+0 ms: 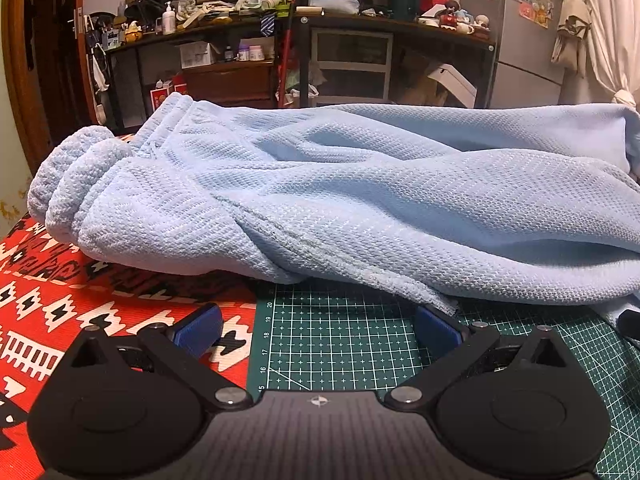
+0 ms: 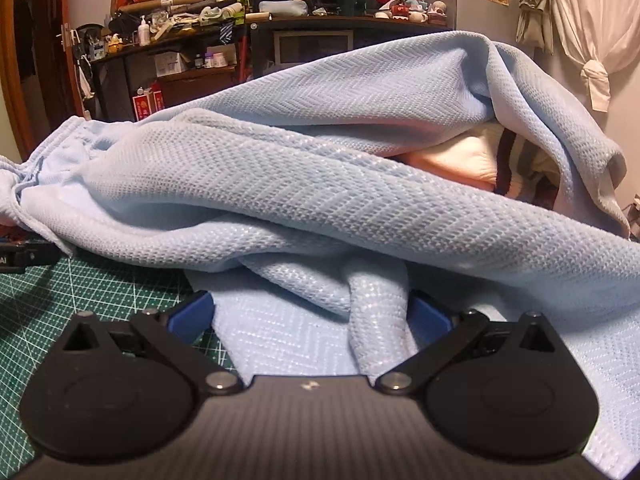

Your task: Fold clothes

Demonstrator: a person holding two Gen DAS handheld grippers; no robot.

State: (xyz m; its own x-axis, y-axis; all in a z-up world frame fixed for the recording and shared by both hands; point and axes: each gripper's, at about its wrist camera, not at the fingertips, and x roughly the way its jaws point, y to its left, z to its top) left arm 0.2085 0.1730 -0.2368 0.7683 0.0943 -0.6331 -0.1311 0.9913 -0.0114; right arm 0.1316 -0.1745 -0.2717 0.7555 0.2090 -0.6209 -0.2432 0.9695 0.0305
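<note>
A light blue knit garment (image 1: 340,196) lies bunched across the surface, its gathered waistband (image 1: 76,184) at the left. My left gripper (image 1: 318,326) is open just in front of the garment's lower hem, with only the green cutting mat (image 1: 340,352) between its blue pads (image 1: 200,330). In the right wrist view the same blue garment (image 2: 320,184) is heaped high. My right gripper (image 2: 310,318) is open, and a fold of the cloth (image 2: 380,312) lies between its fingers, resting on its body. A cream piece of clothing (image 2: 460,160) shows under the raised blue layer.
A red, black and white patterned cloth (image 1: 100,312) covers the table left of the green mat (image 2: 80,300). Cluttered dark shelves (image 1: 280,40) stand behind. A grey fridge (image 1: 520,20) and a tied curtain (image 2: 592,72) are at the right. A dark object (image 2: 24,258) lies at the left edge.
</note>
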